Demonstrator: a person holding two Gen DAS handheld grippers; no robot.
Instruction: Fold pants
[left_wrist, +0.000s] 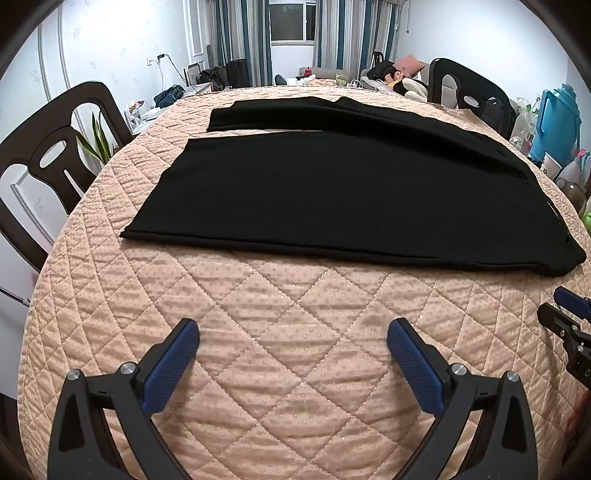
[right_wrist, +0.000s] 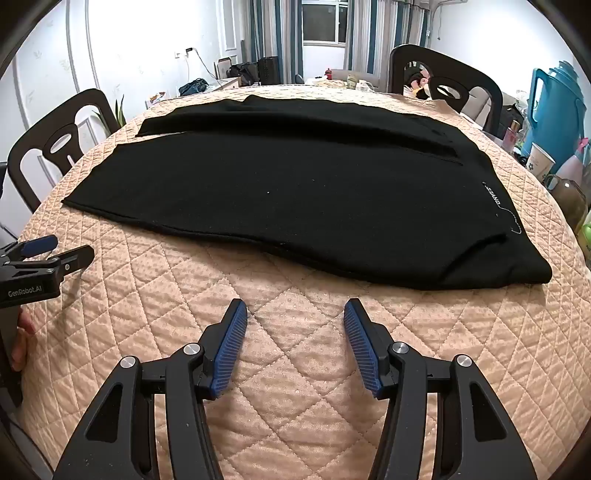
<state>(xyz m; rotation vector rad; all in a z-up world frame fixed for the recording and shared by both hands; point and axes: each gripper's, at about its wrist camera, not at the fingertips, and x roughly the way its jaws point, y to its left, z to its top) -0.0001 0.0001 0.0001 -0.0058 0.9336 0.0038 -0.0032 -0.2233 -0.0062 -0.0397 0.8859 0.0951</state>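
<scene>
Black pants (left_wrist: 332, 192) lie flat on a round table with a peach quilted cover (left_wrist: 280, 332). The waist is at the right and the two legs run to the left, the far leg narrower. They also show in the right wrist view (right_wrist: 295, 195), with white lettering near the waist. My left gripper (left_wrist: 293, 338) is open and empty, above the cover short of the near leg's edge. My right gripper (right_wrist: 295, 314) is open and empty, just short of the pants' near edge. Each gripper shows at the edge of the other's view, the right one (left_wrist: 569, 314) and the left one (right_wrist: 48, 254).
Dark wooden chairs stand at the left (left_wrist: 48, 155) and the far right (left_wrist: 469, 92). A blue thermos jug (right_wrist: 554, 107), a paper cup (right_wrist: 541, 162) and bottles stand past the table's right edge. A potted plant (left_wrist: 96, 140) is at the left.
</scene>
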